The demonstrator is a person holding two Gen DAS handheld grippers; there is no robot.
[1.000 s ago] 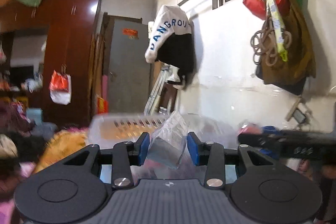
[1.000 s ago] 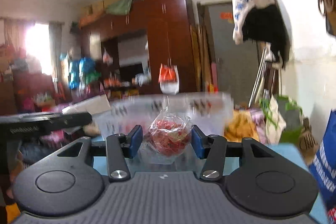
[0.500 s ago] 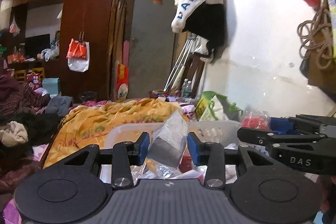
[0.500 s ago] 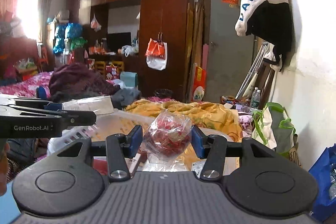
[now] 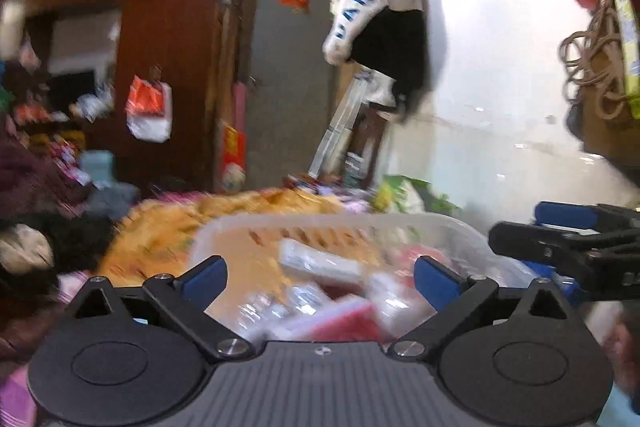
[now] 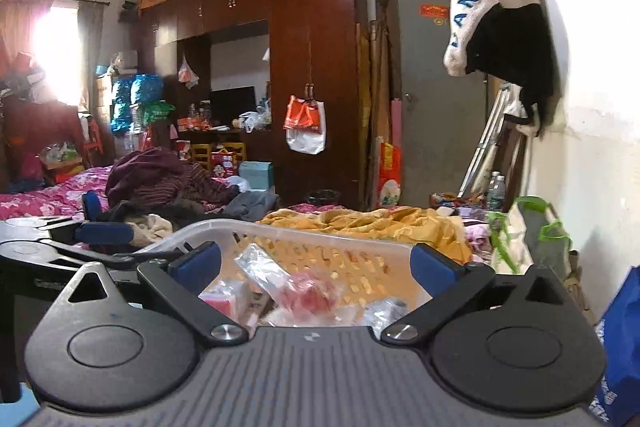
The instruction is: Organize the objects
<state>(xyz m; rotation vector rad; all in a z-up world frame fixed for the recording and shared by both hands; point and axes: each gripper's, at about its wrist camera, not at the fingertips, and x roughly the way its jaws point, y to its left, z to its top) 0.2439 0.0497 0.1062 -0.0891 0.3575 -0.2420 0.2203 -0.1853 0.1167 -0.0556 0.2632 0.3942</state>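
A white slotted plastic basket (image 5: 320,221) (image 6: 320,233) lies just ahead of both grippers and holds several packets. My left gripper (image 5: 320,277) is open and empty over the basket's near side. My right gripper (image 6: 316,265) is open and empty over it too. A clear bag of red pieces (image 6: 304,291) lies in the basket between the right fingers. A clear packet (image 6: 260,267) lies beside it. The right gripper shows at the right edge of the left wrist view (image 5: 568,239). The left gripper shows at the left edge of the right wrist view (image 6: 92,239).
An orange blanket (image 6: 372,221) lies behind the basket. A dark wardrobe (image 6: 312,67) and a grey door (image 6: 436,87) stand at the back. A white wall (image 5: 500,107) with hanging bags is at the right. A blue bag (image 6: 620,339) is at the near right.
Both grippers have opened. The left let go of the clear packet and the right let go of the bag of red pieces; both now lie in the basket.
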